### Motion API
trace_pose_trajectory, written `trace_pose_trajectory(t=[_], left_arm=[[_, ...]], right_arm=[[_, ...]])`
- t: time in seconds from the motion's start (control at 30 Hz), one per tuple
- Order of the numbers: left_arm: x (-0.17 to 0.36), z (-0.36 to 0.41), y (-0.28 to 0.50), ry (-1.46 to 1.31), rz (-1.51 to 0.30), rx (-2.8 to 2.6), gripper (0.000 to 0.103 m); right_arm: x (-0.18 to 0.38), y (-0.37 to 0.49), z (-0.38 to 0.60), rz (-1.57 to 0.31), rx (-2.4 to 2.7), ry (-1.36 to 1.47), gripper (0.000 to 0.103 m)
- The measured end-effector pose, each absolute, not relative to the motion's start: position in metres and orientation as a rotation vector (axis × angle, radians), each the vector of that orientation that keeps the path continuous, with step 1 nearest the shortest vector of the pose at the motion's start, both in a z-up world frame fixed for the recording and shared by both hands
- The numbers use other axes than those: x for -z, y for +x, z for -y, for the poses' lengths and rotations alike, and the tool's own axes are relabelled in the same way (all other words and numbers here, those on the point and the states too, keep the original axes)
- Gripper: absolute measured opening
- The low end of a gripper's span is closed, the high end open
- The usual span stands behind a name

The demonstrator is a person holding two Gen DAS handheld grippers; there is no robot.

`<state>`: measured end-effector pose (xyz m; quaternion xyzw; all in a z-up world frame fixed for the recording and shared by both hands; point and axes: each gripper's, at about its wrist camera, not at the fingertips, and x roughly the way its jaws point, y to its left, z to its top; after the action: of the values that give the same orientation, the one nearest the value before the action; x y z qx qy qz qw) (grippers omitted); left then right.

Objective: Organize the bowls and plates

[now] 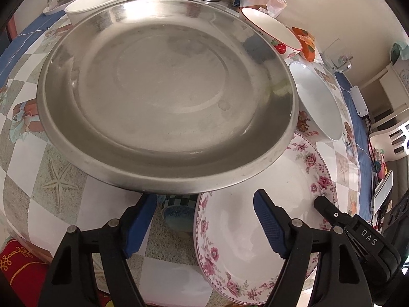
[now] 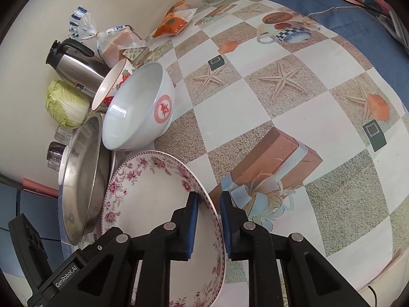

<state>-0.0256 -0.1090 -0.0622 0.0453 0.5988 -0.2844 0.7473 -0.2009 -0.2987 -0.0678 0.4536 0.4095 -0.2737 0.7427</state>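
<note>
Taking the steel pan as the landmark: the left gripper hangs spread and empty just below its near rim, one finger over the floral plate, which lies right of the pan with its far edge tucked under that rim. Further right, the right gripper pinches the plate's rim. Lifting could scrape or tip the pan, the rim could slip from the pinch, or the plate could knock the white bowl beyond it.
</note>
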Motion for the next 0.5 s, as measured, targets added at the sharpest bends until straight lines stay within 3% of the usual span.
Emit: trace_pose_trajectory(t=[0.03,0.2,0.3,0.5], left_arm=[[0.062,0.109,-0.026,0.101,-1.309,0.623,0.078],[0.061,0.11,-0.029,0.132,-1.295,0.638,0.039],[0.062,0.111,-0.03,0.133,-1.304,0.657,0.025],[0.063,0.116,-0.036,0.141,-1.31,0.691,0.022]], right_arm=[[0.068,-0.202,0.299,-0.897,0.6,0.995,0.019],[0.067,-0.202,0.299,-0.917,0.601,0.981,0.019],[0.065,-0.197,0.297,-0.938,0.604,0.951,0.019],[0.065,-0.203,0.3,-0.936,0.625,0.964,0.019]])
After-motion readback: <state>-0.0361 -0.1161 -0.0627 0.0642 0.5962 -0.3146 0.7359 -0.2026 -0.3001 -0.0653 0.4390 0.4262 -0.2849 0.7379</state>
